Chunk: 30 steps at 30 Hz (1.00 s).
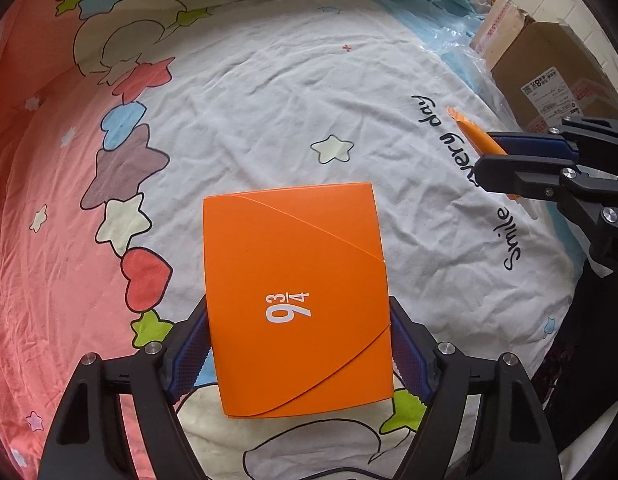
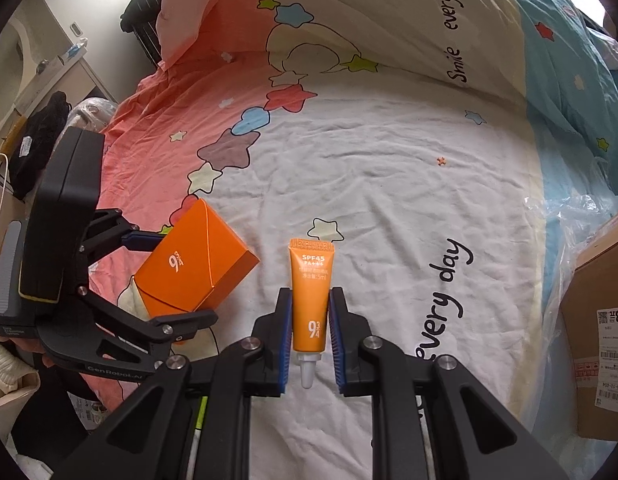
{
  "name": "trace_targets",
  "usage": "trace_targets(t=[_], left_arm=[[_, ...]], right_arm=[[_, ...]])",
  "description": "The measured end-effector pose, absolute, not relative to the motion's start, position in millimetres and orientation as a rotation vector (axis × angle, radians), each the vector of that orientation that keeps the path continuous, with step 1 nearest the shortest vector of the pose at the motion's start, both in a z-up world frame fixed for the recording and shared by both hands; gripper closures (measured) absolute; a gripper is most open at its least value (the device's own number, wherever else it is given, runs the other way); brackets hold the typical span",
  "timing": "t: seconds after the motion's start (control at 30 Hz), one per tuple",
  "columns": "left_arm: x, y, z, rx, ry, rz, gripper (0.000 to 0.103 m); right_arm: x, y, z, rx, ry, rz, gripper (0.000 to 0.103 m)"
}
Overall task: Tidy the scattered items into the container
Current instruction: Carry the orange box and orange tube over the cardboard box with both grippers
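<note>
My left gripper (image 1: 299, 316) is shut on an orange box (image 1: 297, 300) marked 9¾ and holds it over the bed; the box also shows in the right wrist view (image 2: 197, 268), held by the left gripper (image 2: 181, 280). My right gripper (image 2: 309, 312) is shut on a small orange SPF45 tube (image 2: 311, 300) with its white cap toward the camera. In the left wrist view the right gripper (image 1: 489, 152) holds the tube (image 1: 475, 134) at the right. A brown cardboard box (image 1: 549, 76) stands at the far right; it also shows in the right wrist view (image 2: 597, 320).
A wrinkled cartoon bedsheet (image 1: 269, 100) with stars and "Smile every day" lettering covers the bed. Clear plastic wrap (image 2: 569, 232) lies beside the cardboard box. Furniture and dark clothes (image 2: 41, 136) stand beyond the bed's left edge.
</note>
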<state>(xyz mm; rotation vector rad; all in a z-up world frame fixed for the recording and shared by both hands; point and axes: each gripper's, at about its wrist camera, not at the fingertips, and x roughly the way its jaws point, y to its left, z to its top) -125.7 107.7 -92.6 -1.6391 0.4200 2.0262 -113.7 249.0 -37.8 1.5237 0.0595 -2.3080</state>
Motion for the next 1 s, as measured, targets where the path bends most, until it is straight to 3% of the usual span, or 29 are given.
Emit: trace_targets(t=[1.0], left_arm=[[-97.5, 244.8, 24.7, -1.360, 0.644, 1.961, 0.022]], right_arm=[[-50.9, 358.0, 68.6, 1.389, -0.044, -2.567, 0.087]])
